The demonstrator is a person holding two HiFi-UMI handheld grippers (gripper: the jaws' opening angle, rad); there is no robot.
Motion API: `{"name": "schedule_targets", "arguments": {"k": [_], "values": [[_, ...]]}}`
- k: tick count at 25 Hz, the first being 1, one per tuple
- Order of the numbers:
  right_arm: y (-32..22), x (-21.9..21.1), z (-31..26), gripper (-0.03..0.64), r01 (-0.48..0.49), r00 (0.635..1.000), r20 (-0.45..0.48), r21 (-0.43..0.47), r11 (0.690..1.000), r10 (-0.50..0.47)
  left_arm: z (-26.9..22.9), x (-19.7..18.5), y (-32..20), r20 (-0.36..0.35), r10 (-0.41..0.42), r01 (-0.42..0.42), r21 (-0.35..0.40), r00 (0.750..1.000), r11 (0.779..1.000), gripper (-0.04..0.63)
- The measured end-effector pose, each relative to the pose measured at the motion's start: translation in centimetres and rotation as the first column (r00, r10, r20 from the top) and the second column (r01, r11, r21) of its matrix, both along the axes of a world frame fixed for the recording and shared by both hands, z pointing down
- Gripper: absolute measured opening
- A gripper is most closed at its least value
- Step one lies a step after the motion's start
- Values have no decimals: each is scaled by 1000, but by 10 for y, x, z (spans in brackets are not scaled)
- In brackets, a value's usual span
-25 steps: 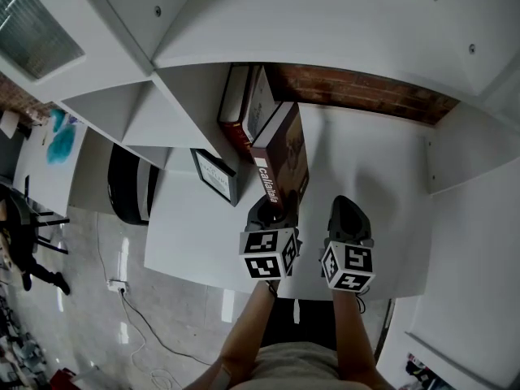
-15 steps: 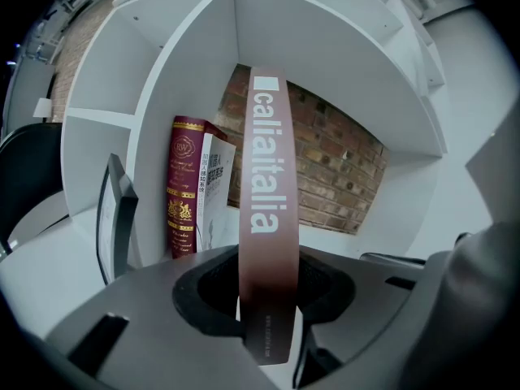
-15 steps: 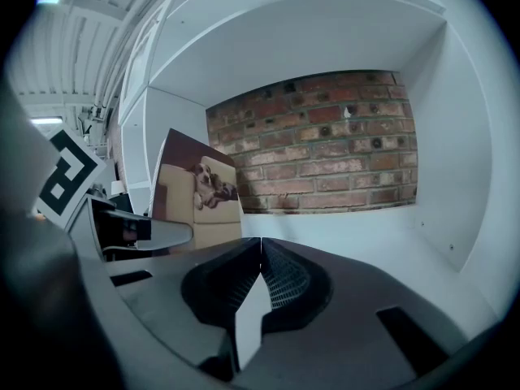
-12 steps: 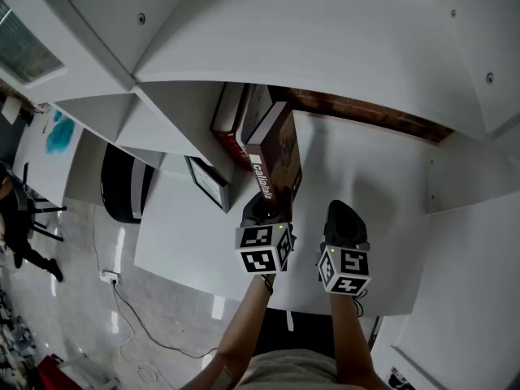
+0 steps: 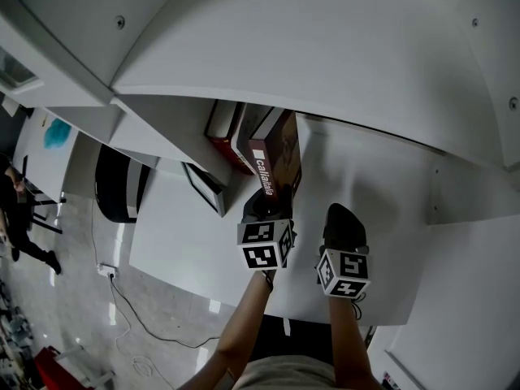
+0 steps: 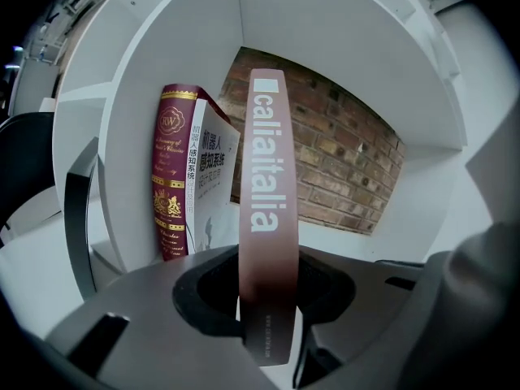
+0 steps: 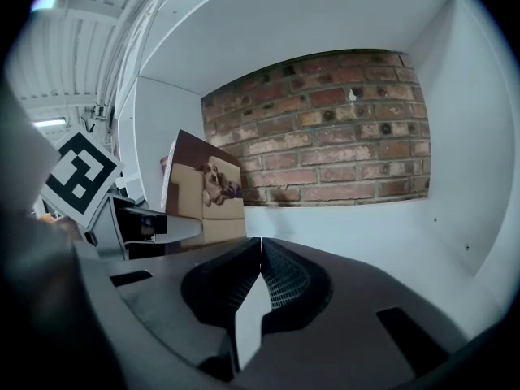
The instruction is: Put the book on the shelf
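My left gripper point(image 5: 266, 208) is shut on the lower spine of a brown book point(image 5: 274, 159) printed with white letters. The book stands upright in a white shelf compartment point(image 5: 382, 193), right of a red book point(image 6: 169, 181) and a white book point(image 6: 210, 177) that lean on the divider. In the left gripper view the brown book's spine point(image 6: 265, 177) rises between the jaws of the left gripper point(image 6: 266, 291). My right gripper point(image 5: 344, 224) hovers to the right over the shelf board, shut and holding nothing. From the right gripper point(image 7: 260, 258) I see the brown book's cover point(image 7: 208, 195) with a dog on it.
A brick wall point(image 7: 325, 128) backs the compartment. A dark picture frame point(image 5: 206, 188) stands in the compartment to the left, beyond the divider point(image 6: 122, 153). The shelf's right wall point(image 7: 459, 161) stands far off. A black chair point(image 5: 114, 181) sits on the floor at the left.
The brown book has gone a little deeper into the compartment and stands straighter beside the two leaning books. Both grippers kept their grip states; the head view shifted under the upper shelf.
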State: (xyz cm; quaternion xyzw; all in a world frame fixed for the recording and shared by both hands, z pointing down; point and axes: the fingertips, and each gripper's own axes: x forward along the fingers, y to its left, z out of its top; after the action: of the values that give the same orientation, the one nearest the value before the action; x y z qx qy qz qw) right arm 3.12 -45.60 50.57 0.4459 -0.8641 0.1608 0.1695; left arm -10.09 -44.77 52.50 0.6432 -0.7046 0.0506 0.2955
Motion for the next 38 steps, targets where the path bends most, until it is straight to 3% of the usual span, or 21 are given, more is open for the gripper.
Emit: {"name": "schedule_targets", "arguments": {"k": [18,31,38], "values": [[-4,0,17,17,-6,1000,2,-29,1000,6,30,-8,-10,-24,-38,37,-33,999,999,149],[2,-8,23,17,13,1000,5,-42,999,-13,57,-8,8,-88,-71,64,-82,994,995,149],[-4,-3,23,17,0,1000,8,-39,999,0,59,-10,-4,-80,-76,70,-80,994,994,150]]}}
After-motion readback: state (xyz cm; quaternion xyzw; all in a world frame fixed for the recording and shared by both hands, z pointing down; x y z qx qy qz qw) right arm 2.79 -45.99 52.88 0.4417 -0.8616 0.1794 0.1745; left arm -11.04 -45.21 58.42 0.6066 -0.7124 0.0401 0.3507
